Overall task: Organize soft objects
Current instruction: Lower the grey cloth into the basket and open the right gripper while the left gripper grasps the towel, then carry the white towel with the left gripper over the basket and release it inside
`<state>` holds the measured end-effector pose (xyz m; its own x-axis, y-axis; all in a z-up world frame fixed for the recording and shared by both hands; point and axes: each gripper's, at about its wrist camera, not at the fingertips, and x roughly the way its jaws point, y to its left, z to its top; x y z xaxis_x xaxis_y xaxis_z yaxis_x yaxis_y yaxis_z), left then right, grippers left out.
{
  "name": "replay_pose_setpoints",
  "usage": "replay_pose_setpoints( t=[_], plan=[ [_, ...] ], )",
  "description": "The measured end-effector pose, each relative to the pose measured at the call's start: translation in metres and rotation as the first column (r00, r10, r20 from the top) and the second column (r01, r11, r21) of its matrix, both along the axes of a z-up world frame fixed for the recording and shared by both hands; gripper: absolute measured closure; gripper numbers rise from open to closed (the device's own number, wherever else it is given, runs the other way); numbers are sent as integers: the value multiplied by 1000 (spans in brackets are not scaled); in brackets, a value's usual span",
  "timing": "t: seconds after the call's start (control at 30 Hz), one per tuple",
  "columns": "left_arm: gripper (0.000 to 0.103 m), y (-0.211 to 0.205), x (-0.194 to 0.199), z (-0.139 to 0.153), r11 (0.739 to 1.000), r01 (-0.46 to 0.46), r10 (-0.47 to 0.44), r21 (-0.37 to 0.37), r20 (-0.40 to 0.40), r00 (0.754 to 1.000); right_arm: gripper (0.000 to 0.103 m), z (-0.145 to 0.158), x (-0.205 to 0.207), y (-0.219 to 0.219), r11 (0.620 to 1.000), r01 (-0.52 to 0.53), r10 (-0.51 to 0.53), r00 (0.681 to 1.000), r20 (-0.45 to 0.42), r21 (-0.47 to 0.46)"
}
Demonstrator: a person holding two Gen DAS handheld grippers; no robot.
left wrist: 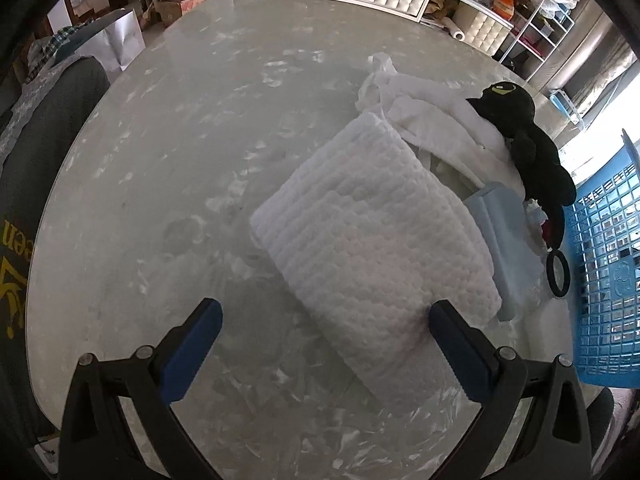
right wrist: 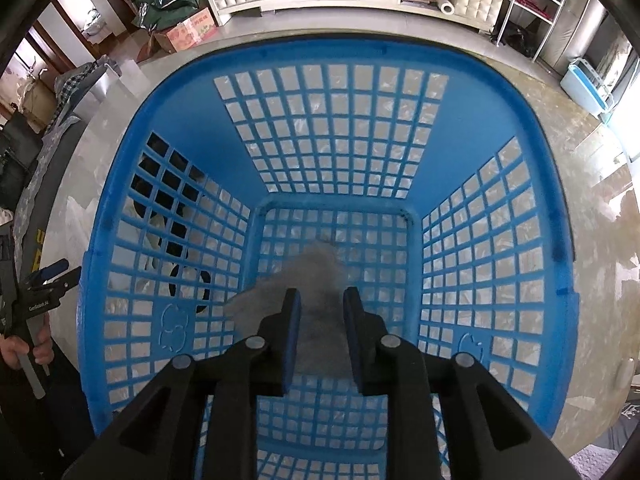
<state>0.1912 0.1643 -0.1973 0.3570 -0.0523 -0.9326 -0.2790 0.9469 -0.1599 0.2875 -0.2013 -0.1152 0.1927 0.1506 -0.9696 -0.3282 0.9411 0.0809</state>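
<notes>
Table [left wrist: 168, 128]: glossy, marbled grey-white slab with a rounded edge, beneath both tongs.
Left gripper [left wrist: 326, 314]: black frame, blue pads; jaws stand wide apart, gripping nothing; right pad sits at the towel's near edge.
White towel [left wrist: 372, 236]: folded, waffle-knit rectangle, just ahead of the left jaws.
White cloth [left wrist: 436, 120]: crumpled, smooth, beyond the towel.
Black plush toy [left wrist: 532, 140]: fuzzy, lying on the cloth, ahead and right.
Pale blue item [left wrist: 504, 240]: flat, folded, right of the towel.
Black ring [left wrist: 558, 274]: thin loop beside the basket.
Blue basket [right wrist: 496, 128]: plastic lattice walls; moulded emblem, unreadable.
Right gripper [right wrist: 322, 300]: jaws narrowly parted inside the basket; contact with the cloth cannot be told.
Grey cloth [right wrist: 316, 268]: soft, fuzzy, between the pads.
</notes>
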Motion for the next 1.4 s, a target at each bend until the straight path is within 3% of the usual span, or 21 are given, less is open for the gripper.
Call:
replay_pose_setpoints(
  t=[0.03, 0.07, 0.13, 0.27, 0.33, 0.5, 0.57, 0.63, 0.73, 1.0, 1.4],
  plan=[
    [0, -2, 1, 0, 1000, 2, -2, 5, -2, 1000, 71, -2, 1, 0, 1000, 4, -4, 1000, -10, -7],
    [0, -3, 0, -1, 1000, 5, -5, 10, -4, 1000, 53, -5, 2, 2, 1000, 7, -7, 1000, -20, -9],
    [3, -6, 2, -1, 1000, 14, -14, 13, -8, 1000, 41, -6, 3, 1, 1000, 13, -13, 999, -30, 3],
    [23, -11, 10, 2, 1000, 27, -27, 7, 2, 1000, 40, -6, 2, 4, 1000, 6, -6, 1000, -16, -1],
    [39, -14, 15, 5, 999, 39, -38, -8, 16, 999, 39, -4, 1, 5, 1000, 5, -5, 1000, -1, 1],
    [48, -20, 24, 9, 998, 60, -60, -25, 26, 998, 39, 0, -1, 6, 1000, 15, -15, 1000, 14, 23],
    [57, -19, 25, 10, 998, 59, -58, -28, 29, 998, 39, 4, -3, 5, 999, 17, -17, 1000, 21, 28],
    [72, -17, 25, 11, 998, 45, -43, -38, 35, 998, 39, 10, -3, 3, 999, 22, -23, 999, 34, 31],
    [82, -9, 21, 14, 998, 27, -24, -59, 49, 999, 37, 18, -6, 1, 999, 26, -27, 999, 45, 31],
    [89, -13, 11, 30, 997, 47, -42, -58, 91, 995, 36, 31, -21, -1, 1000, 31, -31, 998, 62, 3],
    [90, -33, -10, 93, 996, 91, -86, -16, 196, 977, 35, 47, -51, -17, 998, 58, -56, 995, 87, -22]
  ],
)
